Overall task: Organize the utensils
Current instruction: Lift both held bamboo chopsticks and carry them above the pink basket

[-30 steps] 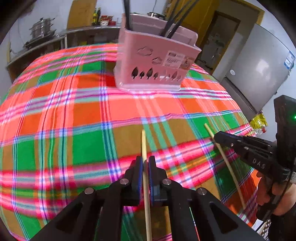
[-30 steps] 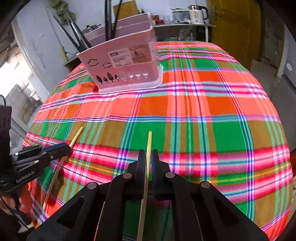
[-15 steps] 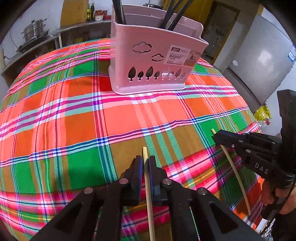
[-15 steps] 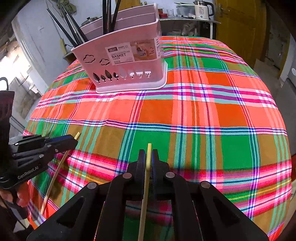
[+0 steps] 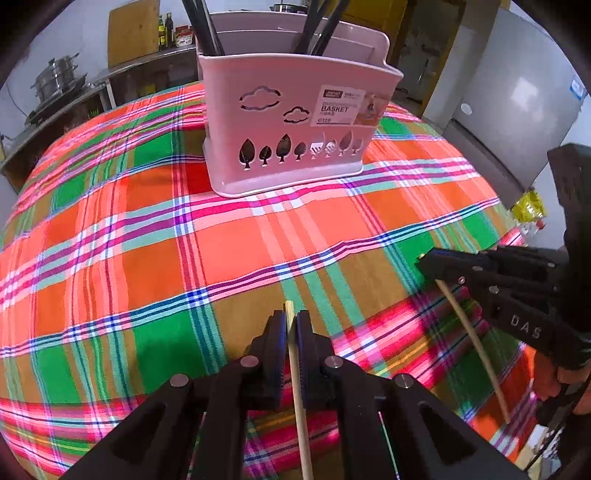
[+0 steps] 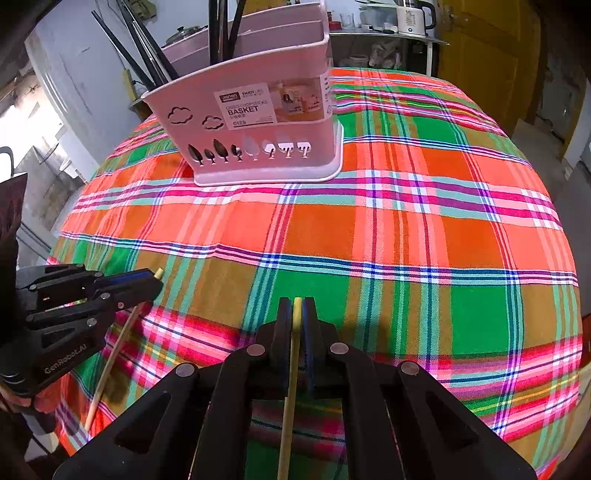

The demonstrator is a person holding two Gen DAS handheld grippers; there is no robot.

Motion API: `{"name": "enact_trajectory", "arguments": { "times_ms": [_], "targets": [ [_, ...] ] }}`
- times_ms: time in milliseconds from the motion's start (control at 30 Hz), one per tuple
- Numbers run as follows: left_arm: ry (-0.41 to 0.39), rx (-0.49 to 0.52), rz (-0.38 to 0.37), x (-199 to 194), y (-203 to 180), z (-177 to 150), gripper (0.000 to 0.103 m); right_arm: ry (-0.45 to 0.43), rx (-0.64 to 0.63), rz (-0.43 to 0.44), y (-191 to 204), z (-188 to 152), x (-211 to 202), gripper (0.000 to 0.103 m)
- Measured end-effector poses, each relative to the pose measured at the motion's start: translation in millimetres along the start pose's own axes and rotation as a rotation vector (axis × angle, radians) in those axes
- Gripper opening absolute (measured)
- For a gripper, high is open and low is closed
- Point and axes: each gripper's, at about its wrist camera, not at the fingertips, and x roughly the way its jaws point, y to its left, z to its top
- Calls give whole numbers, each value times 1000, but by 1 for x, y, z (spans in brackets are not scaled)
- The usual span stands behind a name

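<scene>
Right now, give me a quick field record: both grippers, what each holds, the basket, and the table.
left gripper: shut on pale chopstick
right gripper: shut on yellow chopstick
pink basket: upright on the cloth, ahead of both grippers
basket contents: dark chopsticks standing inside
plaid tablecloth: no loose utensils in view

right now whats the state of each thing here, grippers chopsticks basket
left gripper: shut on a wooden chopstick, above the cloth
right gripper: shut on a pale yellow chopstick, above the cloth
pink basket: upright on the plaid tablecloth, label facing the grippers
dark chopsticks: standing in the basket, leaning
</scene>
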Motion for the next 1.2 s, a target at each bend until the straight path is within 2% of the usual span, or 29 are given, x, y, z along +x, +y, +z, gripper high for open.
{"name": "enact_trajectory", "arguments": {
  "times_ms": [267, 800, 967, 1200],
  "targets": [
    [-95, 7, -18, -46, 0, 15, 5, -83, -9, 14, 9, 11, -32, 5],
    [-317, 32, -19, -154, -9, 53, 5, -339, -51, 14, 33, 49, -133, 5],
    [-349, 20, -24, -166, -9, 53, 5, -391, -50, 23, 37, 46, -151, 5],
    [-319, 5, -35, -158, -7, 40, 5, -362, -55, 18, 42, 35, -146, 5]
  ]
}}
